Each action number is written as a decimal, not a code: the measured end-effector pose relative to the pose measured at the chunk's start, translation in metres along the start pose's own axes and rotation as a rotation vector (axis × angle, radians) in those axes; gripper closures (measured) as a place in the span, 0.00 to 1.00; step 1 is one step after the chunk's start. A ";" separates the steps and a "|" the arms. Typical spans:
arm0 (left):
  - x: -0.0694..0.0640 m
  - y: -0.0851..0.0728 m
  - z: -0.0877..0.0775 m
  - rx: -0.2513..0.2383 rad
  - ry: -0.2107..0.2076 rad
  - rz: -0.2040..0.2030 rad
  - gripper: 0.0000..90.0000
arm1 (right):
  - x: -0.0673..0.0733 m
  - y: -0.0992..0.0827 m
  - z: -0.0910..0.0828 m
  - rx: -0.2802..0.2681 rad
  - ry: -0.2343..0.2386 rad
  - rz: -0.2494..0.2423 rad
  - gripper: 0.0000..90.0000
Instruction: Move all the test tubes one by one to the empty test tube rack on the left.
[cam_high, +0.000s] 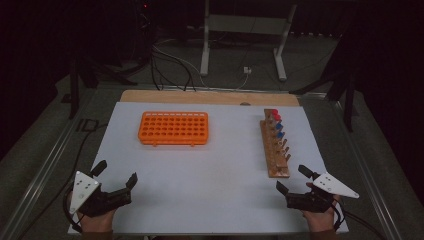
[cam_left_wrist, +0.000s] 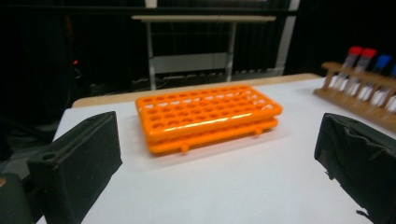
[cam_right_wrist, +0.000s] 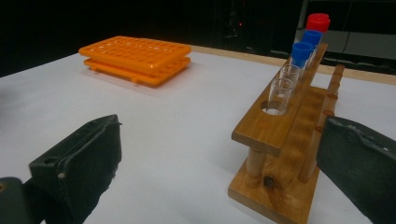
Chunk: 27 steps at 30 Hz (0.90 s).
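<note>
On the white table (cam_high: 210, 175), both claws rest near the front edge, well apart from each other. Ahead of the left claw (cam_high: 116, 175), the orange rack (cam_high: 173, 128) lies flat with nothing in its holes; this claw's jaws stand wide apart and hold nothing. Just ahead of the right claw (cam_high: 295, 179), the wooden stand (cam_high: 275, 150) runs away from it, its near end between the lines of the spread, empty jaws. Beyond the stand's near empty hole stand two uncapped clear tubes (cam_right_wrist: 286, 84), then blue caps (cam_right_wrist: 306, 44) and a red cap (cam_right_wrist: 318, 21) at the far end.
</note>
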<state>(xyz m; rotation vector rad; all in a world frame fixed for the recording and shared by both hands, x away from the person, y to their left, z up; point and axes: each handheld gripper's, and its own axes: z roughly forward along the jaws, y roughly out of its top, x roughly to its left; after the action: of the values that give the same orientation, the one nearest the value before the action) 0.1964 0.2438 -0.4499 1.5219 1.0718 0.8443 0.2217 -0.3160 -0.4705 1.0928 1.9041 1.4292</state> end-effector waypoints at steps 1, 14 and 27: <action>-0.001 -0.001 0.001 0.001 0.006 0.005 0.01 | 0.000 0.000 0.000 0.006 0.001 0.008 0.00; -0.003 -0.005 0.006 0.039 0.039 0.020 0.01 | 0.001 0.011 0.001 -0.012 -0.022 -0.019 0.00; -0.004 -0.009 0.011 0.059 0.045 0.017 0.01 | -0.008 0.034 0.013 0.024 -0.024 -0.039 0.01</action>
<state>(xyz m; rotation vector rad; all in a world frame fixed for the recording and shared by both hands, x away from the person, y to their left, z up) 0.2033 0.2368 -0.4611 1.5693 1.1269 0.8694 0.2464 -0.3115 -0.4431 1.0726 1.9199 1.3699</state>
